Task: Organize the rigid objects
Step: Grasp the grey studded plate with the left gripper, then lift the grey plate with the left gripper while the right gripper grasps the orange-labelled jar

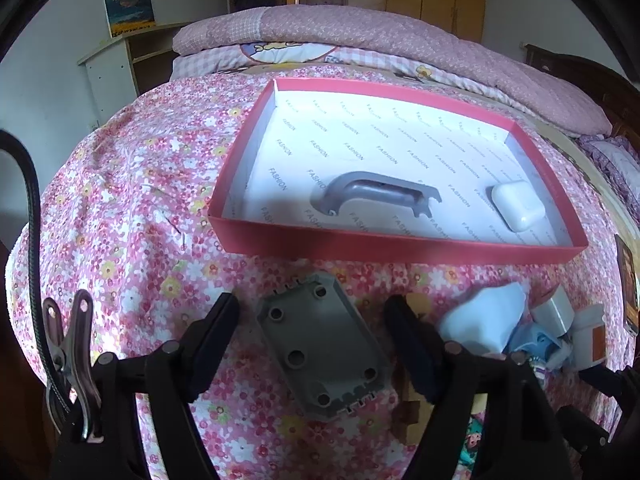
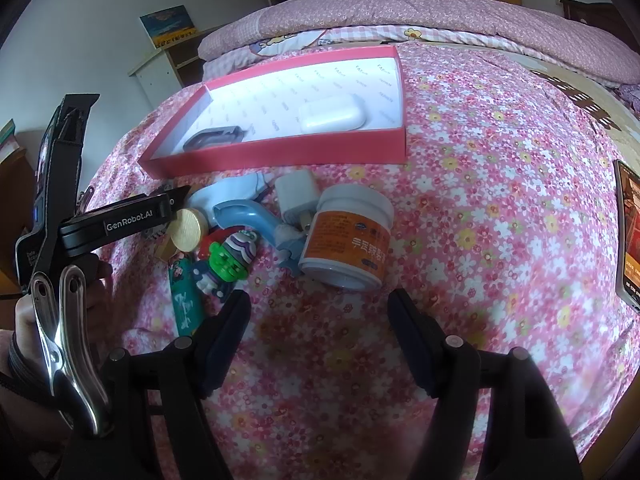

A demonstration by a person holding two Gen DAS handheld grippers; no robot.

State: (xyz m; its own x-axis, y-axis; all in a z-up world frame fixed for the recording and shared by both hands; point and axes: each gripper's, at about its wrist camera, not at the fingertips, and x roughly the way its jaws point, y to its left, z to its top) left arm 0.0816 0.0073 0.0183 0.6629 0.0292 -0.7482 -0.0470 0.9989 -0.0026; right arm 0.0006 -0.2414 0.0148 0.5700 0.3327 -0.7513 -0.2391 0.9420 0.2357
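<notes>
A flat grey plastic plate (image 1: 320,344) with round holes lies on the flowered bedspread between the fingers of my left gripper (image 1: 313,302). The jaws are open, with a gap on each side of the plate. Beyond it stands a red box (image 1: 400,246) with a white lining. It holds a grey handle-shaped part (image 1: 376,194) and a white earbud case (image 1: 518,206). My right gripper (image 2: 319,299) is open over bare bedspread, just short of an orange-labelled white jar (image 2: 348,240) lying tilted.
A cluster lies beside the jar: a white charger (image 2: 298,194), a blue curved piece (image 2: 248,216), a wooden disc (image 2: 190,228) and a green toy figure (image 2: 228,264). A phone (image 2: 628,236) rests at the right edge. A folded quilt (image 1: 360,36) lies behind the box.
</notes>
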